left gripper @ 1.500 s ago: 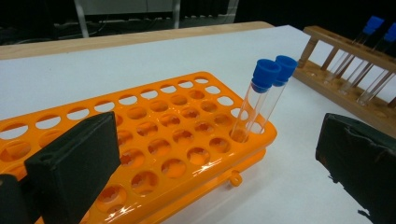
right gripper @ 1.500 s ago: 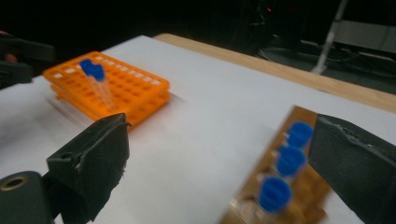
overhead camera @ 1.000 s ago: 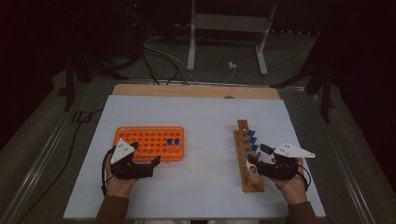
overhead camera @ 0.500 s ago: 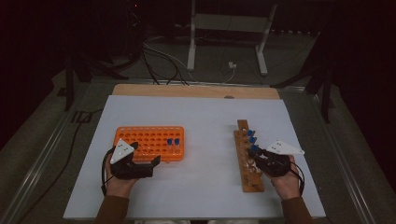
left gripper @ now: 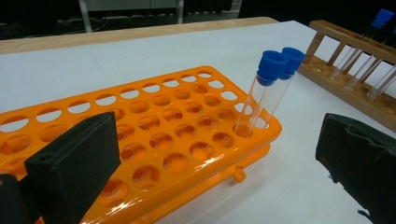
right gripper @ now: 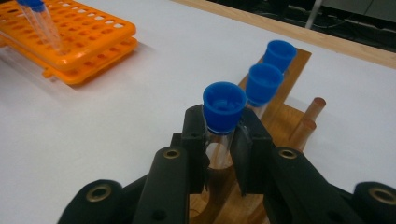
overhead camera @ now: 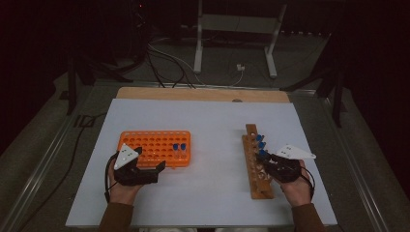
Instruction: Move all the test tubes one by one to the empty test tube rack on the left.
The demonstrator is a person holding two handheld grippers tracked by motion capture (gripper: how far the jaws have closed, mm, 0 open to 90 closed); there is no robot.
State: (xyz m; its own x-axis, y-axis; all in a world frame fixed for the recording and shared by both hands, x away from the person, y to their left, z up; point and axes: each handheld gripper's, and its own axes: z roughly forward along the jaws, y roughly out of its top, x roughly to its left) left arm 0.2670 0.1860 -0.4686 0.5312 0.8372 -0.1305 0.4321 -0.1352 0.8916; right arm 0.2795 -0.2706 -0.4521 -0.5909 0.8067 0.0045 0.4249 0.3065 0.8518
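A wooden tube rack (overhead camera: 256,164) (right gripper: 285,116) lies on the right of the white table and holds three blue-capped test tubes. My right gripper (overhead camera: 269,159) (right gripper: 219,149) is shut on the nearest tube (right gripper: 223,112) just below its cap, with the tube upright in the rack. The other two capped tubes (right gripper: 266,81) stand behind it. An orange rack (overhead camera: 155,147) (left gripper: 154,140) sits on the left with two blue-capped tubes (overhead camera: 179,148) (left gripper: 268,88) at its right end. My left gripper (overhead camera: 145,166) (left gripper: 219,163) rests open in front of that rack, nothing between its jaws.
The white table top (overhead camera: 212,125) has a wooden strip (overhead camera: 203,94) along its far edge. Beyond it, cables and a metal stand (overhead camera: 234,43) lie on the dark floor. A hand and a sleeve hold each gripper from the near edge.
My right gripper has shifted left to the wooden rack and closed its jaws on the nearest blue-capped tube. The left gripper has stayed put.
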